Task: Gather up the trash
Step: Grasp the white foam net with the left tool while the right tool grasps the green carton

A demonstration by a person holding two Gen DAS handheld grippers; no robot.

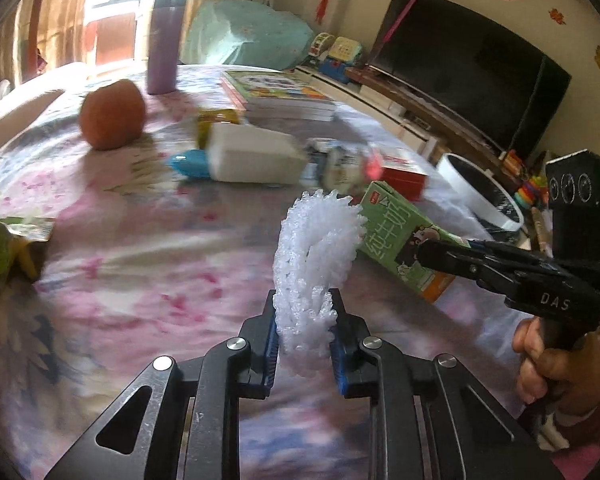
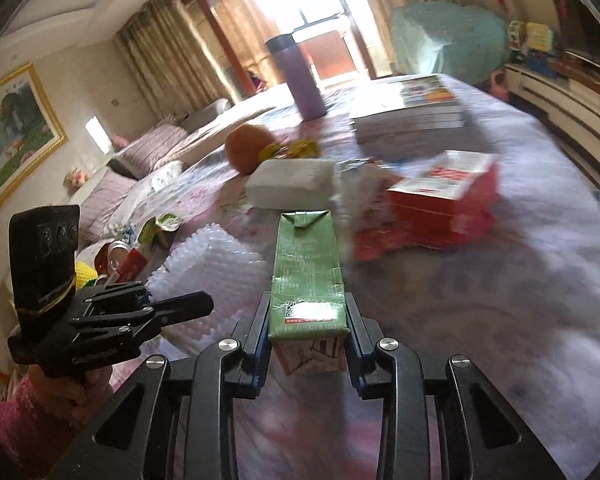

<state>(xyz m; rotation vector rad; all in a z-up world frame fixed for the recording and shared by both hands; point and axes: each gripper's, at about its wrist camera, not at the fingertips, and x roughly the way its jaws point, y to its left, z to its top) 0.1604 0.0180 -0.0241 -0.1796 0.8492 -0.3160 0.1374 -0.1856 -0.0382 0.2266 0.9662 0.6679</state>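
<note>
In the left wrist view my left gripper (image 1: 304,312) is shut on a white foam fruit net (image 1: 316,248), which stands up from between the pads above the flowered tablecloth (image 1: 148,280). In the right wrist view my right gripper (image 2: 307,312) is shut on the near end of a green milk carton (image 2: 306,264), which points away from the camera. The carton (image 1: 396,232) and the right gripper (image 1: 426,254) also show at the right of the left wrist view, just beside the net. The left gripper (image 2: 202,304) and the net (image 2: 224,264) appear at the lower left of the right wrist view.
On the table lie an orange (image 1: 112,114), a purple flask (image 1: 166,40), a stack of books (image 1: 276,94), a white box (image 1: 256,156), a red box (image 1: 404,170) and green wrappers (image 1: 4,248). A round white bin (image 1: 480,192) stands past the table's right edge.
</note>
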